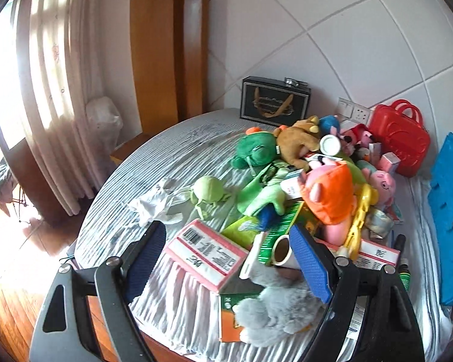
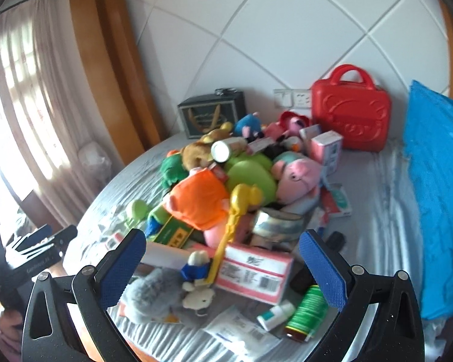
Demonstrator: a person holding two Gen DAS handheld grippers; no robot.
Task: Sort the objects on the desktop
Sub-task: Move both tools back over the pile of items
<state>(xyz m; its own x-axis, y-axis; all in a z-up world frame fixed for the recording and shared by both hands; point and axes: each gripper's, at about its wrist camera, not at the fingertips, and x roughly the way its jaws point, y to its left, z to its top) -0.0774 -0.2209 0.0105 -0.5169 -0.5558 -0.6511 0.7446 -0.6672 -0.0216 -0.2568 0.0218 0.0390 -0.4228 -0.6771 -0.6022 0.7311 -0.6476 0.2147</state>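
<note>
Left wrist view: left gripper (image 1: 229, 250) wide open, nothing btwn pads, over pink box (image 1: 207, 255) w/ grey plush (image 1: 274, 310) at 6 o'clock. Right gripper (image 2: 223, 264) also open, empty, above pile on counter (image 2: 383, 199); red case (image 2: 351, 110) at 1 o'clock, green bottle (image 2: 306, 312) at 5.

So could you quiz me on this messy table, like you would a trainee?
1. True or false: the red case stands at the back by the wall.
2. The plush pig is: A) pink B) black C) white.
3. Is the right tool gripping anything?

Key: 1 true. 2 A. 3 No, its jaws stand open above the pile, nothing pressed between them.
</note>
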